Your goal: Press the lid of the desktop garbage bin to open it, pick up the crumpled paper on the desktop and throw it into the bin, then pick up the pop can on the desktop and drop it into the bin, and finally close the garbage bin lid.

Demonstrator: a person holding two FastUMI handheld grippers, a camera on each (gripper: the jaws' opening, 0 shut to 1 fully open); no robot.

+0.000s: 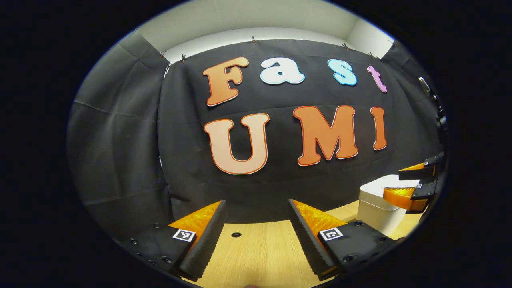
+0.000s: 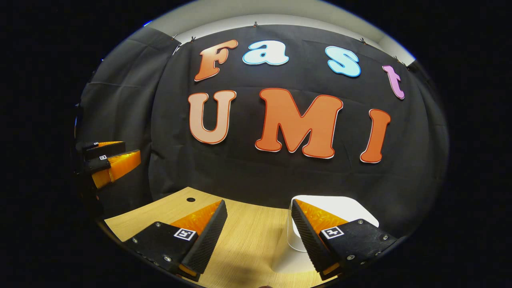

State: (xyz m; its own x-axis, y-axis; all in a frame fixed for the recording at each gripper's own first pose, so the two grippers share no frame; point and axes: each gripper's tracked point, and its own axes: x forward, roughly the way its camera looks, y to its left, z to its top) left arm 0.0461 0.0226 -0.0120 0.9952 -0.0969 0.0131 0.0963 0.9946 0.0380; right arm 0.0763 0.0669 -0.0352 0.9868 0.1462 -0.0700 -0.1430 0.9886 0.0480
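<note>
Both grippers hover with jaws wide and empty — the right gripper (image 2: 258, 232) nearest the closed bin (image 2: 352, 208), the left gripper (image 1: 256, 232) well aside.

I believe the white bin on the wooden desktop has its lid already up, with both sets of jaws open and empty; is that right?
Not quite: the bin's lid is down, lying flat, as the right gripper view shows. The rest stands: the bin sits on the wooden desktop, and the left gripper and right gripper both have open, empty jaws.
</note>
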